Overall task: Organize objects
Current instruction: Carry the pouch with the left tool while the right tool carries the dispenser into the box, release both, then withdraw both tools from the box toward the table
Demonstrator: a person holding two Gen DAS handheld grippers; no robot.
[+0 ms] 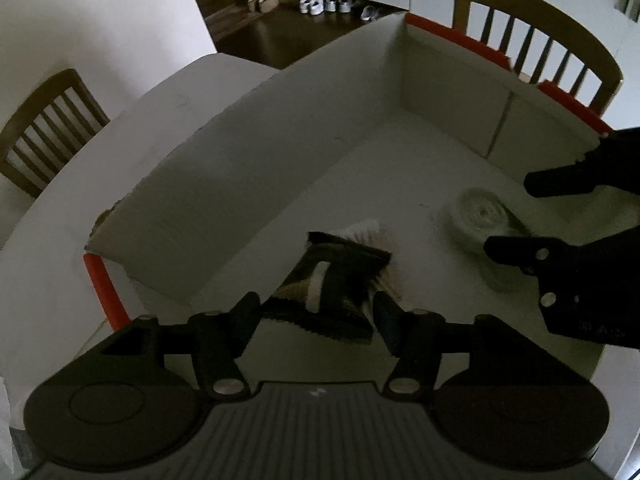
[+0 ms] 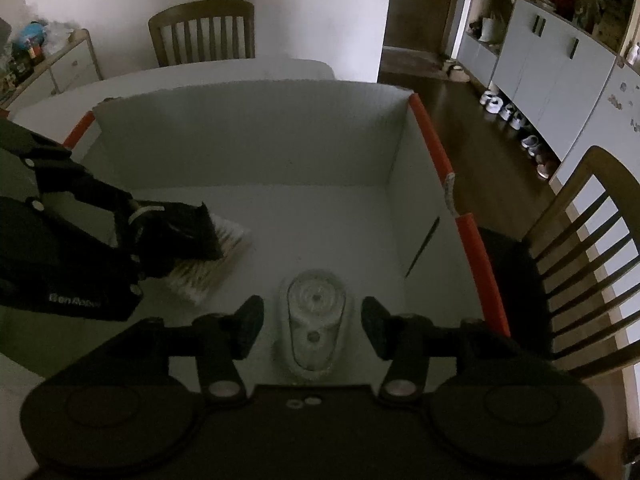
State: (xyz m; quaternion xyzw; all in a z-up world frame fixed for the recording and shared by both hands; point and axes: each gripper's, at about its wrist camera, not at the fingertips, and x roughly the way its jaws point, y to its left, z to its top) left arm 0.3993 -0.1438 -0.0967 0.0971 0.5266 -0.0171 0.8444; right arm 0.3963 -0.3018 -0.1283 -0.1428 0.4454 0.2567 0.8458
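A white cardboard box (image 1: 248,168) with orange edge strips sits on the white table; it also shows in the right wrist view (image 2: 248,132). My left gripper (image 1: 316,312) is inside it, its fingers wide on either side of a dark packet (image 1: 332,280) lying over a pack of cotton swabs (image 2: 208,268). I cannot tell if the fingers touch the packet. My right gripper (image 2: 312,320) is open, straddling a clear plastic floss dispenser (image 2: 314,316) on the box floor, apart from it. The dispenser also shows in the left wrist view (image 1: 478,216), with the right gripper (image 1: 520,216) around it.
Wooden chairs stand around the table: one at the far side (image 2: 204,32), one at the right (image 2: 588,264). A cabinet with shoes in front (image 2: 516,120) lines the dark floor. A sideboard with clutter (image 2: 48,60) stands at the left.
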